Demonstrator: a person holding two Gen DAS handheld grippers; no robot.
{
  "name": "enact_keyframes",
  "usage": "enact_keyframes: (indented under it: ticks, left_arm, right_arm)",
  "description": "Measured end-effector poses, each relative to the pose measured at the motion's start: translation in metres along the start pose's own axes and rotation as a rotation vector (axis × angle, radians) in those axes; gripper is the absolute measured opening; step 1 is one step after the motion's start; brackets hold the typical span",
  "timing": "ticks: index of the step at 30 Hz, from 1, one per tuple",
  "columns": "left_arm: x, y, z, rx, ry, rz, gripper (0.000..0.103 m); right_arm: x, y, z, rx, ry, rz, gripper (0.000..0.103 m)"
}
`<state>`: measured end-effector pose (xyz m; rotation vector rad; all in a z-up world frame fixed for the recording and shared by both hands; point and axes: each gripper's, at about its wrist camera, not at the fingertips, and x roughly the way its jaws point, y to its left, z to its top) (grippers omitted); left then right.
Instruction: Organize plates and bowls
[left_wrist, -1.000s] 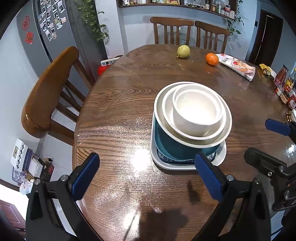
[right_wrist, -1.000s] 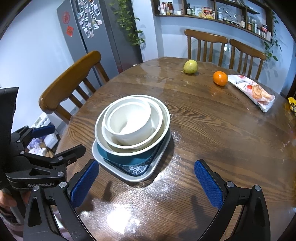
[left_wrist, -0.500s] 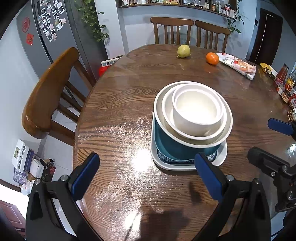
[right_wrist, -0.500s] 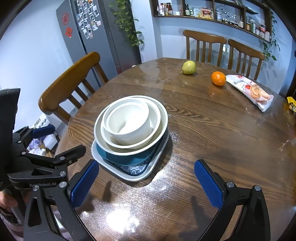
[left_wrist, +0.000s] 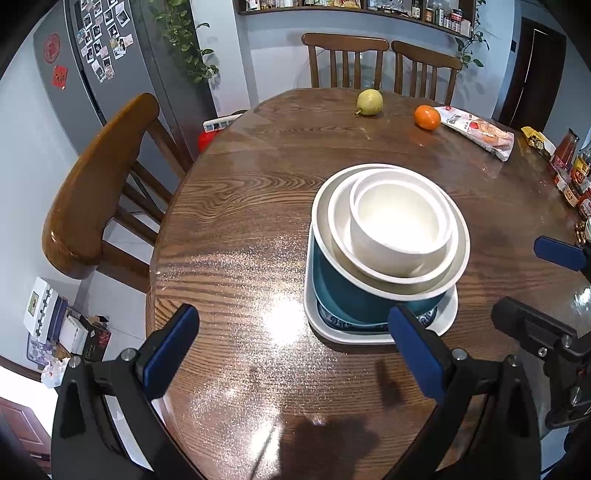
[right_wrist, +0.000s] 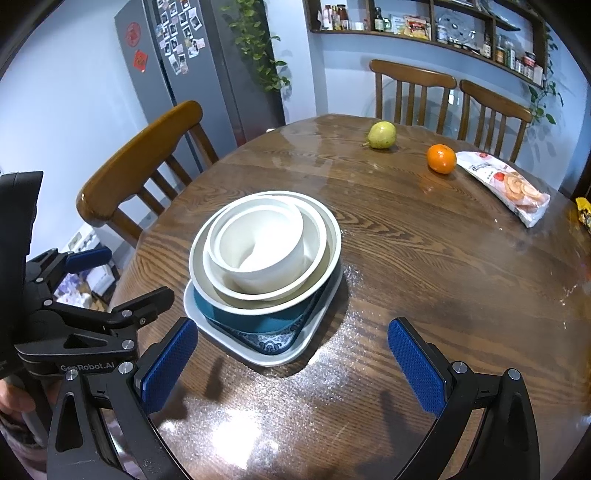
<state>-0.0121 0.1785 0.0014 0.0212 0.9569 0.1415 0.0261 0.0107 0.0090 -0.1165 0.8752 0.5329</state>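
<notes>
One stack of dishes stands on the round wooden table (left_wrist: 240, 221). A white square plate (left_wrist: 332, 332) is at the bottom, then a blue patterned plate (right_wrist: 266, 343), a teal dish (left_wrist: 343, 291), and three nested white bowls with the smallest bowl (left_wrist: 400, 221) on top. My left gripper (left_wrist: 292, 317) is open just in front of the stack's near left corner and holds nothing. My right gripper (right_wrist: 292, 328) is also open and empty, hovering before the stack's near right side. Neither gripper touches a dish.
A pear (left_wrist: 369, 102), an orange (left_wrist: 427, 117) and a snack bag (left_wrist: 480, 133) lie at the table's far side. Sauce bottles (left_wrist: 569, 170) line the right edge. A wooden chair (left_wrist: 99, 177) stands at the left, with two more chairs (left_wrist: 343, 59) behind the table.
Almost nothing has changed. Both grippers stay open and have drifted only slightly. The stack has not moved.
</notes>
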Motion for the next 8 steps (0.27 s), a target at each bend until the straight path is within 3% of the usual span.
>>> enact_keyframes:
  ticks: [8]
  left_arm:
    - [0.0025,0.0014,0.0014,-0.004,0.006,0.010,0.102]
  right_arm:
    - [0.0028,0.0007,0.0026,-0.003,0.001,0.003,0.103]
